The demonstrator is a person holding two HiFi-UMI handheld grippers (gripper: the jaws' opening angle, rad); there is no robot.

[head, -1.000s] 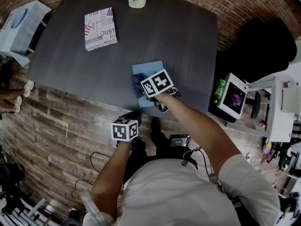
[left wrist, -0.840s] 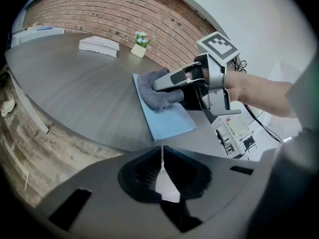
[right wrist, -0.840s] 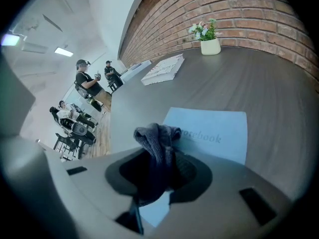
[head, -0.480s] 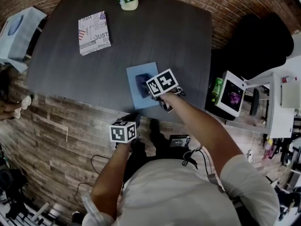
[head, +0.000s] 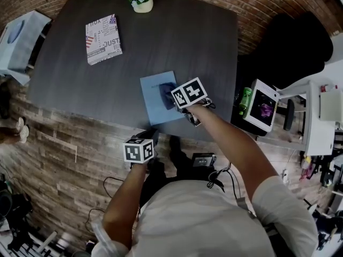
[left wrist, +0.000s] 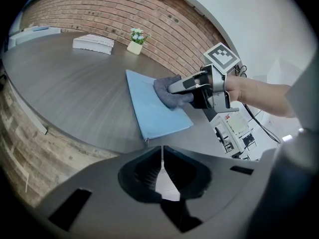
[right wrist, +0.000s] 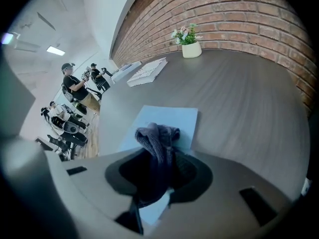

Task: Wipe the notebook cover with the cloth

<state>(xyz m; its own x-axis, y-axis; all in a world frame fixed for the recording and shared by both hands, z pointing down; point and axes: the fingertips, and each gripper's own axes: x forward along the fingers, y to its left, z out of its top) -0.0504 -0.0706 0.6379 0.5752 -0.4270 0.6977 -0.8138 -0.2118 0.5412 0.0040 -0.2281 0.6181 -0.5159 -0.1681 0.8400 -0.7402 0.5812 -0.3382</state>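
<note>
This looks like an office-style lab or studio. A dark table [head: 187,42] stands against a brick wall [right wrist: 239,9]. To the table's right are a black chair [head: 292,44] and a white equipment cart [head: 316,116]. Cables [head: 110,183] lie on the floor before it, and people [right wrist: 75,83] stand past its left edge under ceiling panel lights [right wrist: 56,50].

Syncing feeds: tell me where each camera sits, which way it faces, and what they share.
Head view: on the person's head, looking steeply down at the table; both arms, left gripper and right gripper show.
Left gripper view: off the table's near edge, facing across it; its shut, empty jaws show.
Right gripper view: over the notebook, facing the brick wall; its jaws clamp the cloth.
All share the notebook.
</note>
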